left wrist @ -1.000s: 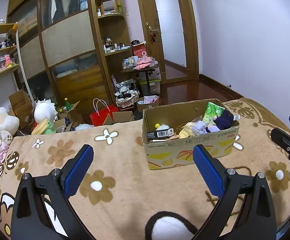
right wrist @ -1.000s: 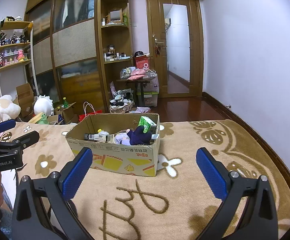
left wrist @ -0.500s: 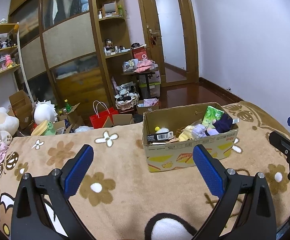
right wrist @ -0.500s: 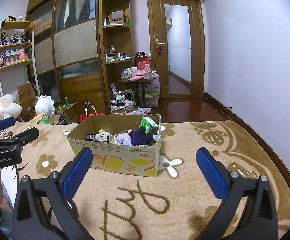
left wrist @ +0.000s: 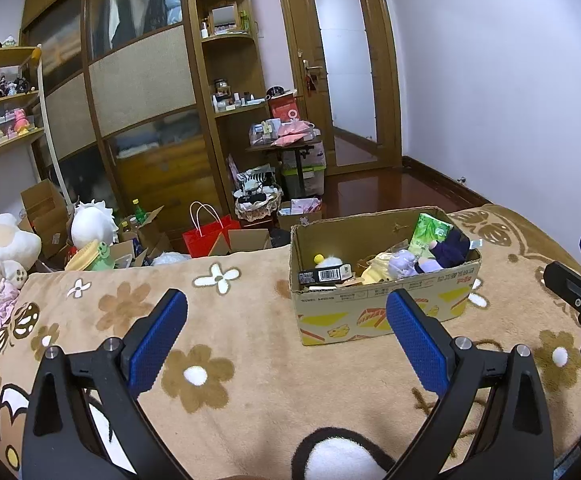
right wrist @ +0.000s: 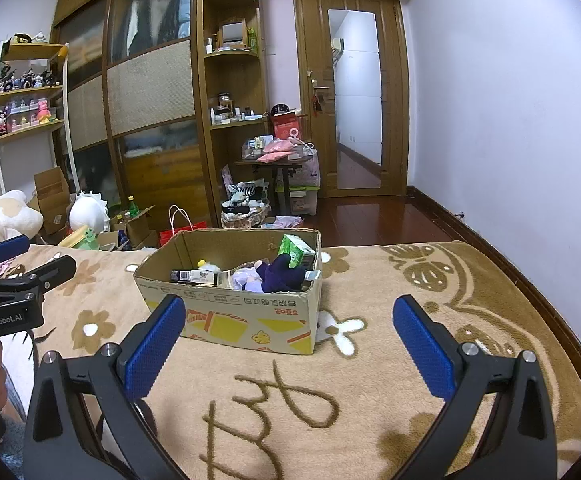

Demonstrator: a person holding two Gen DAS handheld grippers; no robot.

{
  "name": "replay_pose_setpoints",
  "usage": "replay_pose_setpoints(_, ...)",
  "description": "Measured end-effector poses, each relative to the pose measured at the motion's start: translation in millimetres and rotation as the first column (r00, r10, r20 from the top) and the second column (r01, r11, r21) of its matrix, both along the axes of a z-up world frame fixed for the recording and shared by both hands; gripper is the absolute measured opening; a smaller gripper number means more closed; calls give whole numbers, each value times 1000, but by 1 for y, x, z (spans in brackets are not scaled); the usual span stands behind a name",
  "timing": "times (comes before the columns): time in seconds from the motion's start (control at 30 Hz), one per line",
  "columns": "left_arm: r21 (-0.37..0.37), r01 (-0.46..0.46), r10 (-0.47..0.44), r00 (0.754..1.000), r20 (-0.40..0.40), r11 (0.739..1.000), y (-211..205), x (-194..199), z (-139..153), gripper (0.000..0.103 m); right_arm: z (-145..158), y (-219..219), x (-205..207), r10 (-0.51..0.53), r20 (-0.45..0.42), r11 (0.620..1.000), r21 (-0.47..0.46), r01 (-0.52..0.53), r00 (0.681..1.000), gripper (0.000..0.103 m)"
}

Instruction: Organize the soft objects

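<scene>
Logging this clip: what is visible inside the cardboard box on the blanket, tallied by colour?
green pack: 1
navy plush: 1
lavender soft item: 1
yellow soft item: 1
black barcoded packet: 1
white item with yellow top: 1
Total: 6 in view; anything underneath is hidden.

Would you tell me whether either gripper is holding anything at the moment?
Nothing is held: the left gripper and right gripper are both open and empty above the blanket.
</scene>
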State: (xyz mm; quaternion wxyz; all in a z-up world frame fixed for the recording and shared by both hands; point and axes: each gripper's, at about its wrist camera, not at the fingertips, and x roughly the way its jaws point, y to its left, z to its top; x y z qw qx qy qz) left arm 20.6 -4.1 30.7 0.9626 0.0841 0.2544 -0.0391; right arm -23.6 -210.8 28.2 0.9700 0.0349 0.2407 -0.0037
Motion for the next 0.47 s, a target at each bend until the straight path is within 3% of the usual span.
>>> replay_pose_setpoints(0.47,-4,-4,4,1000,-2,1000,1,0,-3,99,0,-1,1,1,0,1000,0,-1,1000,103)
